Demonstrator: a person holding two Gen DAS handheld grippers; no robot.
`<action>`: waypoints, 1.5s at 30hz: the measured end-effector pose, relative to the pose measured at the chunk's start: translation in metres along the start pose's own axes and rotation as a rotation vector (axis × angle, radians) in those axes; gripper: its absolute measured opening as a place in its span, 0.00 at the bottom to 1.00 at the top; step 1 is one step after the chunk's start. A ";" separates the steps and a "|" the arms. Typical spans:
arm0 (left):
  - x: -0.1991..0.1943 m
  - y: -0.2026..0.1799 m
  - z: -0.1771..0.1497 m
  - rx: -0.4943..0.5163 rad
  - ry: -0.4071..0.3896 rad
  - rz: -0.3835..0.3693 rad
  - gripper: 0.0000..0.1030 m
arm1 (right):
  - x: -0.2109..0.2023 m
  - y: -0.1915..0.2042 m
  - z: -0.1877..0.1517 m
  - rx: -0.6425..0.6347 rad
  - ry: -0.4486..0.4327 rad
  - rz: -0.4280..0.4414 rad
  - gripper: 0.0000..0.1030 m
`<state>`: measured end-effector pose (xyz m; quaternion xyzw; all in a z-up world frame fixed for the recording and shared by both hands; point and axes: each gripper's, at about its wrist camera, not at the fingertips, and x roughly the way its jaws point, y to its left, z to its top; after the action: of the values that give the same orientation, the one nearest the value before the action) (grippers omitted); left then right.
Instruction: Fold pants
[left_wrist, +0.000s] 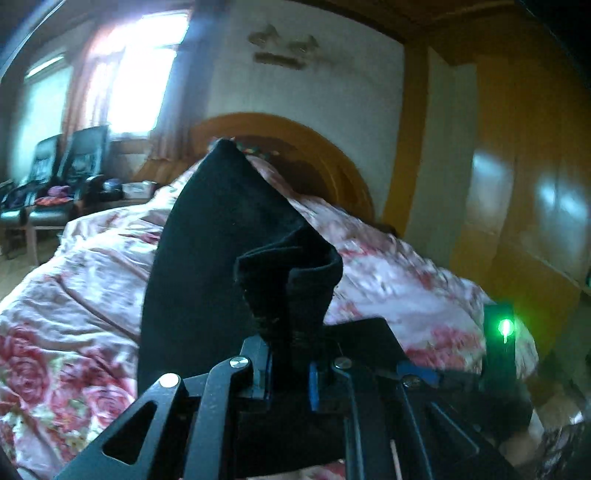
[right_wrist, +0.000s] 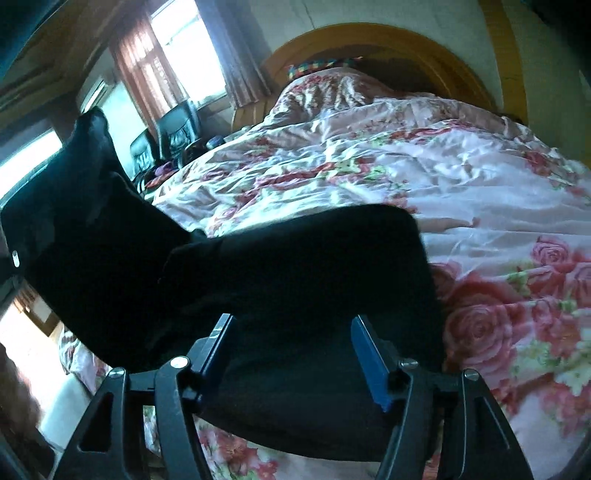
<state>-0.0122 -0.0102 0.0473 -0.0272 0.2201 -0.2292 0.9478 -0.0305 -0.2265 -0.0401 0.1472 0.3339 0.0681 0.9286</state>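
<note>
The black pants (left_wrist: 221, 236) are lifted over the floral quilt (left_wrist: 74, 295). My left gripper (left_wrist: 290, 354) is shut on a bunched edge of the pants, which rises as a dark fold in front of it. In the right wrist view the pants (right_wrist: 295, 266) lie across the quilt (right_wrist: 406, 166), with one part raised at the left. My right gripper (right_wrist: 295, 354) is open, its blue-padded fingers (right_wrist: 369, 362) wide apart on either side of the black cloth below it. I cannot tell whether the pads touch the cloth.
A curved wooden headboard (left_wrist: 295, 133) stands at the far end of the bed. Dark chairs (left_wrist: 66, 162) with clutter sit by the bright window at left. A wooden wardrobe (left_wrist: 524, 184) is on the right. A green light (left_wrist: 505, 326) glows at the right.
</note>
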 end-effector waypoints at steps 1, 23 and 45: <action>0.003 -0.005 -0.003 0.014 0.012 -0.011 0.12 | -0.003 -0.004 0.001 0.017 -0.009 0.008 0.66; 0.048 -0.066 -0.074 0.273 0.273 -0.212 0.27 | 0.014 -0.025 0.002 0.294 0.113 0.353 0.77; 0.027 0.063 -0.033 -0.084 0.140 0.159 0.30 | -0.015 -0.012 0.039 0.032 0.054 0.160 0.13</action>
<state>0.0216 0.0360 -0.0027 -0.0335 0.2965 -0.1452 0.9433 -0.0169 -0.2503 -0.0061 0.1866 0.3469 0.1407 0.9083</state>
